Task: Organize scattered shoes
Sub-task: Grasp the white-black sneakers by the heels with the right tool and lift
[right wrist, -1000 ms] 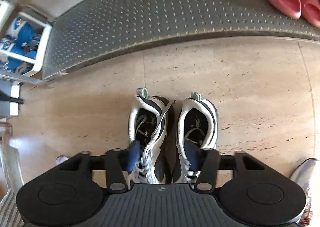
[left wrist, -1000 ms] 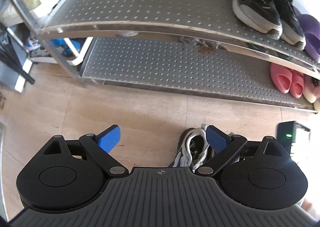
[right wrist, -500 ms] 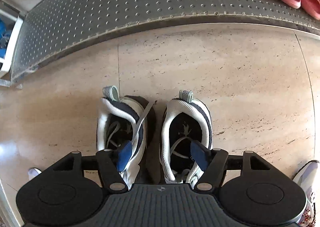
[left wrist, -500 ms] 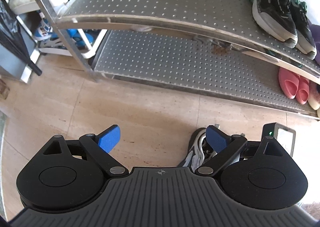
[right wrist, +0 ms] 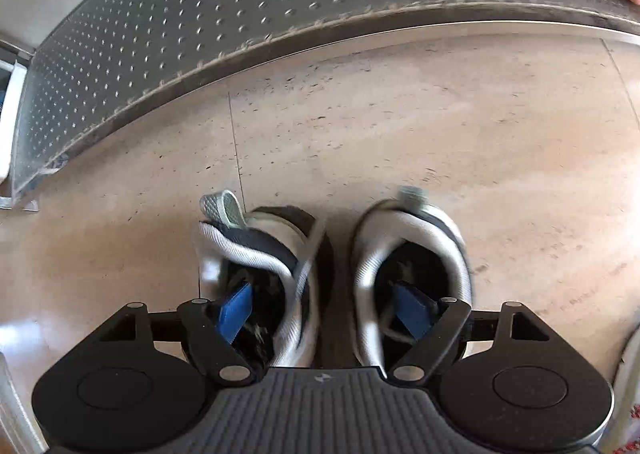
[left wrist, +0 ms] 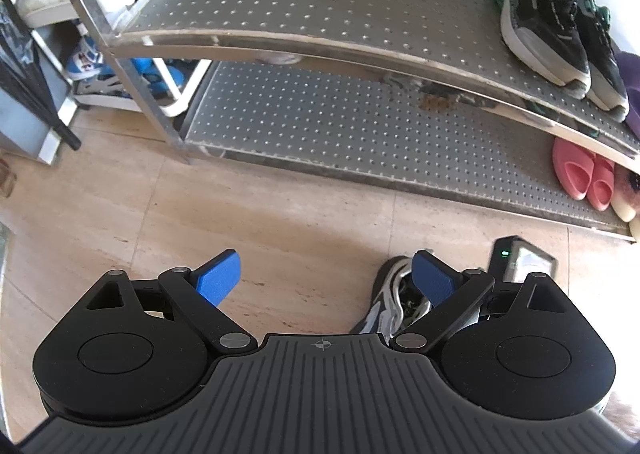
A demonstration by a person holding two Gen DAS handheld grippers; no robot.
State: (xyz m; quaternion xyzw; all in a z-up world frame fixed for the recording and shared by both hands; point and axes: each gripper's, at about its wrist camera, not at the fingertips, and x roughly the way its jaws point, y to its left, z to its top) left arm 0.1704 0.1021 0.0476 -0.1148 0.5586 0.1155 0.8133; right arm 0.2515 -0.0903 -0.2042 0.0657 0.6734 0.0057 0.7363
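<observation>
While the pair of white-and-navy sneakers (right wrist: 332,278) stands side by side on the beige tile floor (right wrist: 400,126), heels toward the rack, the right gripper (right wrist: 326,312) straddles them, one blue finger (right wrist: 236,308) dipped into the left shoe's opening and the other into the right shoe's, jaws spread wide with the inner walls between them. At twelve o'clock runs the perforated metal shoe rack (left wrist: 320,122), pink slippers (left wrist: 582,176) at two o'clock on its lower shelf, black-and-teal sneakers (left wrist: 556,26) above. Off to the side the left gripper (left wrist: 326,280) hovers, jaws apart and empty.
</observation>
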